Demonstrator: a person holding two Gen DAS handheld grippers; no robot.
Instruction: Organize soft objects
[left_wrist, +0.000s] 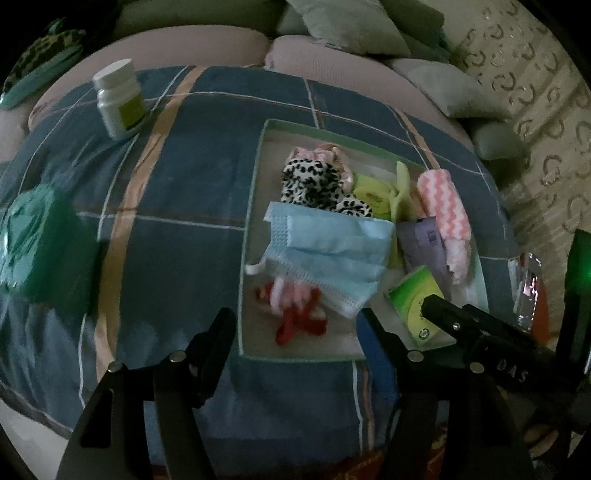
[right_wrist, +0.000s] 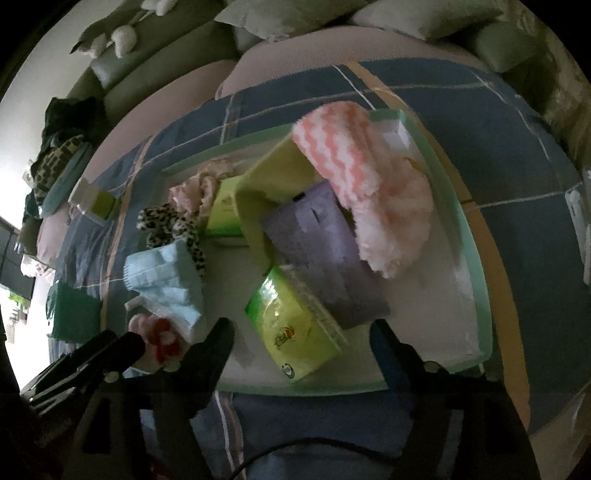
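A shallow white tray with a pale green rim (left_wrist: 258, 155) sits on a blue plaid quilt (left_wrist: 184, 177) spread over a sofa, and the soft things are all piled inside it. I count one pleated blue face mask (left_wrist: 328, 254), papery and creased, lying over one fuzzy leopard-print piece (left_wrist: 314, 181); a red and pink fluffy tangle (left_wrist: 295, 314) pokes from under the mask, too blurred to name. One plush pink-and-white zigzag cloth (right_wrist: 354, 166) lies rolled along the far side, draped partly over a flat lilac packet (right_wrist: 321, 251). Two glossy green tissue packs show, the nearer (right_wrist: 295, 328) by the tray's front edge, the other (right_wrist: 225, 210) half hidden behind a yellow cloth (right_wrist: 269, 173). Outside the tray stand one white plastic bottle (left_wrist: 118, 99) and a green pack (left_wrist: 33, 240), soft-edged and dim. The left gripper (left_wrist: 299, 328) and the right gripper (right_wrist: 299, 339) both hover over the tray's near edge, fingers apart, nothing between them.
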